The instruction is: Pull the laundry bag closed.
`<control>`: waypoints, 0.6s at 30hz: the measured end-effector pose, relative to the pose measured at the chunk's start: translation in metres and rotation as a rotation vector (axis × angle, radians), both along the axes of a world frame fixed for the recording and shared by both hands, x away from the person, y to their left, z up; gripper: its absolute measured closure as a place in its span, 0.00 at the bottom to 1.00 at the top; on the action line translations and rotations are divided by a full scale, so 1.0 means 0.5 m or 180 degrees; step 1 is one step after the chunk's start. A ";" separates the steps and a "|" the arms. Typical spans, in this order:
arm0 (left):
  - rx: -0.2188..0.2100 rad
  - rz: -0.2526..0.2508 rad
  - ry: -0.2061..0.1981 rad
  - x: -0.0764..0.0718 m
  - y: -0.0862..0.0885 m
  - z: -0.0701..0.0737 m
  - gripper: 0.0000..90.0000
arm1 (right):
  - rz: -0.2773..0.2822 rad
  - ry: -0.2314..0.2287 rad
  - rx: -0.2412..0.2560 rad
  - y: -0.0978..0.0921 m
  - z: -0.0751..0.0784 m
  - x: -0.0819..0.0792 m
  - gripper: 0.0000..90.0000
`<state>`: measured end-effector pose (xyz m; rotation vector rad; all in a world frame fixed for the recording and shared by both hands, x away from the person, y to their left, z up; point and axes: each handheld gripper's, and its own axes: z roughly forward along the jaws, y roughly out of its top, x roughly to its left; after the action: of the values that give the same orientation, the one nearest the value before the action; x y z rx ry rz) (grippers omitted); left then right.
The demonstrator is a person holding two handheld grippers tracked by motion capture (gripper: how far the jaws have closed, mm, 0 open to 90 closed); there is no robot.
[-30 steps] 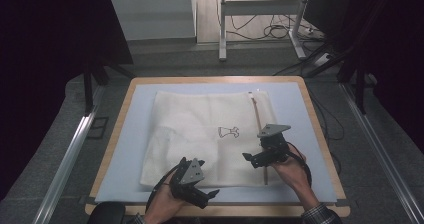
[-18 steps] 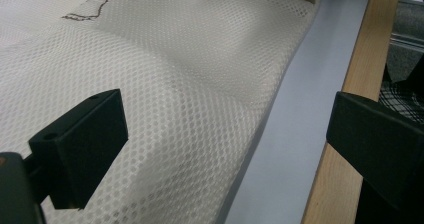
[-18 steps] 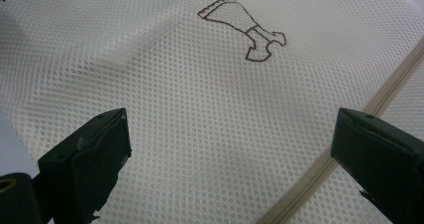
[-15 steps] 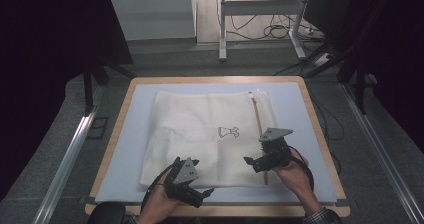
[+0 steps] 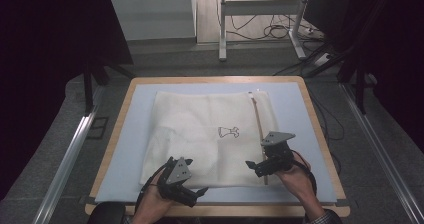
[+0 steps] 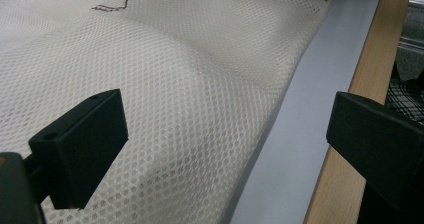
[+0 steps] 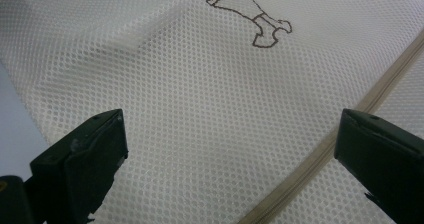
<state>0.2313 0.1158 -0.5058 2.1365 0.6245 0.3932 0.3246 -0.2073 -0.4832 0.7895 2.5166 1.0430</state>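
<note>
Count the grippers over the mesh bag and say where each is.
2. The left gripper is at the near edge of the mesh bag, jaws open; the right gripper is near the zipper, jaws open.

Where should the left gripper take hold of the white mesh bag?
Probably the near edge of the mesh bag, approached from the table's front side. That edge lies between the open left gripper jaws, over the blue mat, and looks liftable.

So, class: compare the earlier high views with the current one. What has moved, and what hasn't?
The left tool has slid back toward the table's near edge, off the mesh laundry bag toward its near hem. The right tool has dropped slightly nearer too, beside the zipper. Both remain open, gripping nothing. The bag lies flat as before.
</note>
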 end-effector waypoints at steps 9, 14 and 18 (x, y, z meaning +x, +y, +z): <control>-0.0012 0.0052 -0.0018 -0.005 0.015 0.002 0.03 | 0.0009 -0.0017 -0.0021 -0.005 0.001 -0.013 0.00; -0.0021 0.0088 -0.0024 -0.008 0.025 0.003 0.03 | 0.0017 -0.0051 -0.0018 -0.008 0.003 -0.021 0.00; -0.0029 0.0113 -0.0029 -0.010 0.034 0.005 0.03 | 0.0022 -0.0062 -0.0014 -0.010 0.004 -0.028 0.00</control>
<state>0.2261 0.1327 -0.5034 2.1162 0.6587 0.4186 0.3104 -0.2122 -0.4813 0.7663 2.5063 1.0419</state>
